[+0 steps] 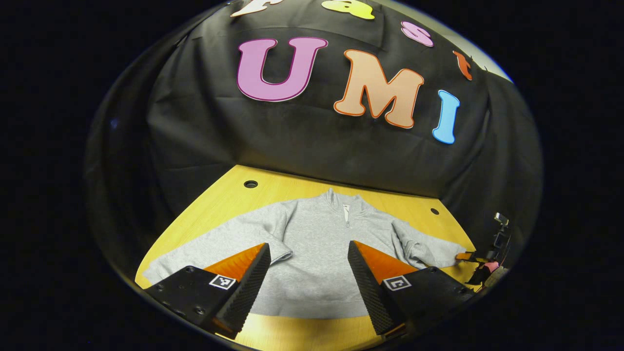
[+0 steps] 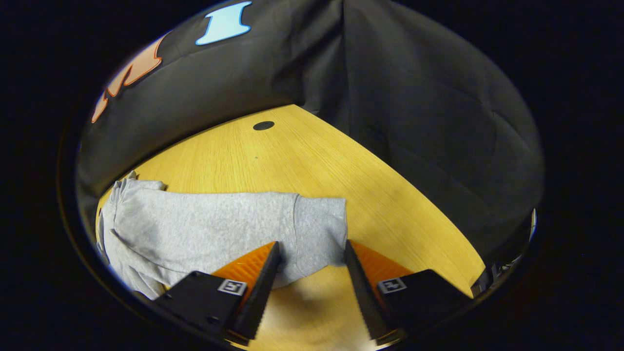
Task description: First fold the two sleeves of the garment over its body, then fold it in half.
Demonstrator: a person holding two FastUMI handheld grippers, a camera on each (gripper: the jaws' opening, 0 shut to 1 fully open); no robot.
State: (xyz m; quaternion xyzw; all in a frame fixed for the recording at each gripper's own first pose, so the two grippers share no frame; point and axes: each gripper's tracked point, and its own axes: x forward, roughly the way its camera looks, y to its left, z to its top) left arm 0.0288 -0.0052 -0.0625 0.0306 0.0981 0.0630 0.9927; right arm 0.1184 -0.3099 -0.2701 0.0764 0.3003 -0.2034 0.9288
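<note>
A grey zip-neck sweatshirt (image 1: pixel 317 239) lies flat on the wooden table (image 1: pixel 229 195), collar toward the back wall and both sleeves spread outward. My left gripper (image 1: pixel 308 253) hangs open above the lower body of the garment, nothing between its fingers. In the right gripper view the right sleeve (image 2: pixel 214 224) stretches across the table and its cuff (image 2: pixel 319 234) lies just ahead of my right gripper (image 2: pixel 312 251), which is open around the cuff's near edge without pressing on it. That right gripper (image 1: pixel 470 256) also appears small at the sleeve end in the left gripper view.
Round cable holes (image 1: pixel 250 184) (image 1: pixel 434 211) (image 2: pixel 263 125) sit near the table's back corners. Black cloth walls close the booth behind and on both sides. Bare wood (image 2: pixel 390 209) lies to the right of the cuff and in front of the hem (image 1: pixel 312 331).
</note>
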